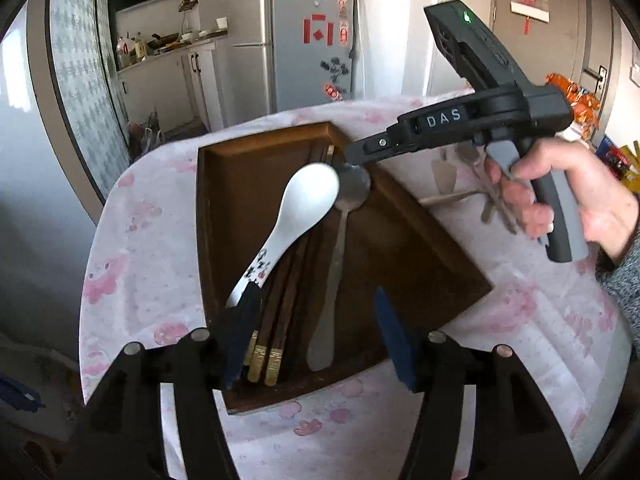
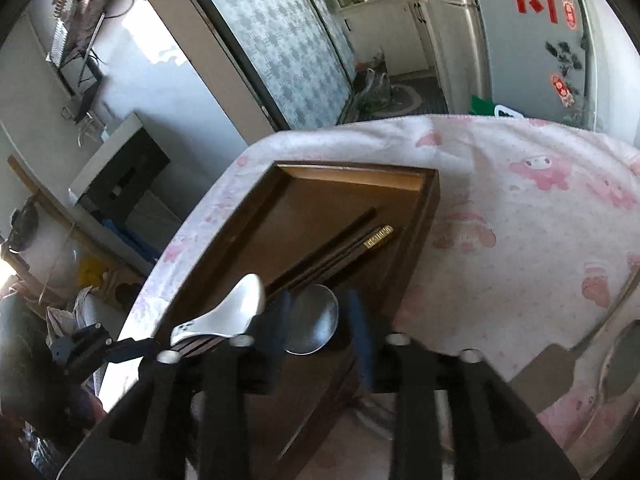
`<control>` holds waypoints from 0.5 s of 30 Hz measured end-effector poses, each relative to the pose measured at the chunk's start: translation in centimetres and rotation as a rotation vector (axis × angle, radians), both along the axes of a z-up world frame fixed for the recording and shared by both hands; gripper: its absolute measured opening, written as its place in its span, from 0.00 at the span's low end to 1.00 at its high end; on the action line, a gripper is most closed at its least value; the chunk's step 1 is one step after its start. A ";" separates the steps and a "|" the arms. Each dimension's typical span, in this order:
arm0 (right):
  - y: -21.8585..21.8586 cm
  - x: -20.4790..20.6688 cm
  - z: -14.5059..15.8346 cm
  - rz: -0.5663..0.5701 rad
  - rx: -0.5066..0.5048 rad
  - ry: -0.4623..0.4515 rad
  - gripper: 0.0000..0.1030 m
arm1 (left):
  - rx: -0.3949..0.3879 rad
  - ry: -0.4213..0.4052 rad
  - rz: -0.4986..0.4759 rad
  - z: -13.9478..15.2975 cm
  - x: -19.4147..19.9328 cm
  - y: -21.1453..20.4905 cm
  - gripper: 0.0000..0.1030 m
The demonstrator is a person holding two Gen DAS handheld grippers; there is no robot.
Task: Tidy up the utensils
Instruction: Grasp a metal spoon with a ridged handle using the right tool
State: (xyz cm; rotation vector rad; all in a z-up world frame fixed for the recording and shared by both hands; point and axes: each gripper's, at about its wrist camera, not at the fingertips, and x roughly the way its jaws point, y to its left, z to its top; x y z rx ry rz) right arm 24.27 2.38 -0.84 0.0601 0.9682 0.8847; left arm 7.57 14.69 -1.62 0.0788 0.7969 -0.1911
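Two black fingers with blue pads (image 1: pixel 394 344) filled the bottom of the left wrist view. These belonged to the left gripper (image 1: pixel 316 332), and they were spread wide apart over the near end of the wooden tray (image 1: pixel 420 248). The left pad touched the handle end of the white spoon (image 1: pixel 296 216), but nothing was pinched between the fingers.

Inside the tray lay the white spoon, a bunch of dark chopsticks (image 1: pixel 280 300) with gold ends, and a metal spoon (image 1: pixel 340 248). The white spoon leaned across the chopsticks. The metal spoon lay just beside them, with its bowl at the far end.

The right gripper (image 1: pixel 352 164) reached in from the right, held by a hand (image 1: pixel 560 196). Its tip was down at the bowl of the metal spoon. In the right wrist view the right gripper (image 2: pixel 320 324) had its blue pads (image 2: pixel 358 320) spread, one on each side of the metal spoon's (image 2: pixel 314 320) bowl. I could not tell if they touched it.

The tray sat on a white cloth (image 1: pixel 140 240) with pink pictures. More metal things (image 1: pixel 472 192) lay on the cloth behind the hand, but they were blurry. A gray fridge (image 1: pixel 296 40) stood far behind the table.
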 end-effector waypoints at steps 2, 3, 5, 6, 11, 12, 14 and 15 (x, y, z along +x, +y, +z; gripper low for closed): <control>-1.6 -0.4 1.3 -0.003 0.026 -0.017 0.39 | -0.008 -0.009 -0.015 0.6 -0.1 -0.7 0.62; -2.8 -0.5 2.0 -0.016 0.028 -0.028 0.40 | -0.007 -0.012 -0.032 0.9 -0.2 -1.4 0.62; -3.8 -0.4 2.5 -0.027 0.027 -0.036 0.43 | -0.015 -0.012 -0.069 1.2 0.0 -3.1 0.62; -6.1 -0.4 3.3 -0.061 0.019 -0.059 0.45 | -0.022 -0.010 -0.084 1.2 0.0 -3.7 0.63; -11.8 -0.1 3.5 -0.139 -0.035 -0.084 0.46 | -0.046 -0.008 -0.166 0.9 1.3 -8.3 0.63; -13.2 0.0 3.4 -0.157 -0.049 -0.083 0.46 | -0.057 -0.003 -0.178 0.7 1.7 -9.1 0.63; -15.5 0.2 3.0 -0.184 -0.062 -0.080 0.46 | -0.071 0.011 -0.203 0.3 2.6 -11.0 0.63; -16.7 0.3 2.8 -0.199 -0.063 -0.078 0.46 | -0.065 0.018 -0.217 0.0 3.1 -12.1 0.63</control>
